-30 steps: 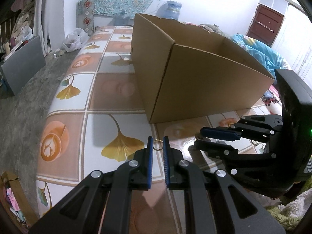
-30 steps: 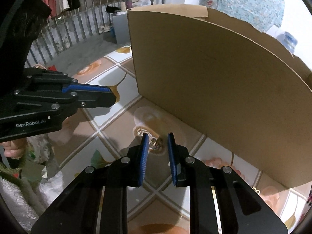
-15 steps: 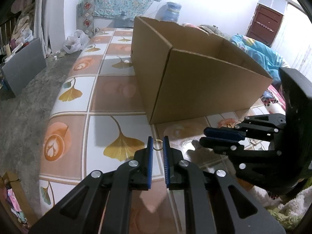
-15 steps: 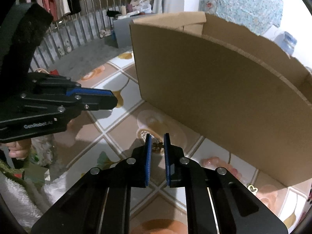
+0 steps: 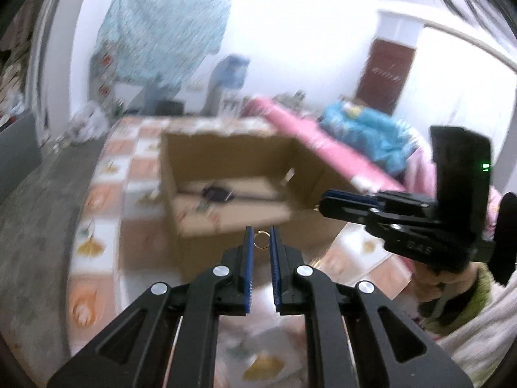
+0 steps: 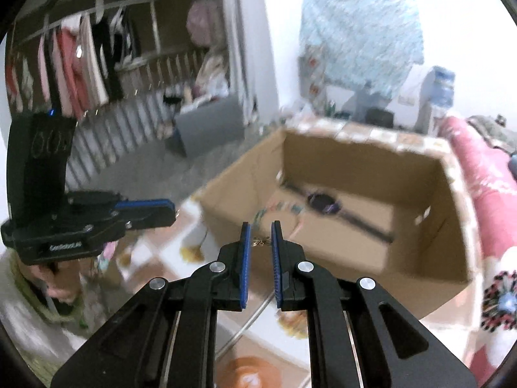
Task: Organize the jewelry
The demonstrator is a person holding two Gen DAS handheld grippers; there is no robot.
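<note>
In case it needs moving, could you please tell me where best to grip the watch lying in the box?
Grip the watch across its narrow strap beside the dial, coming from above through the open top of the cardboard box; it lies flat.

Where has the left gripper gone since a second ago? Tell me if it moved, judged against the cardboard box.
Yes. The left gripper, shut on a small gold ring, has risen: the cardboard box now sits lower in view, its inside visible.

We list: brown cardboard box (image 5: 226, 216); gold ring (image 5: 261, 238); blue-padded black grippers; table (image 5: 100, 245) tiled orange-white with yellow leaves.
</note>
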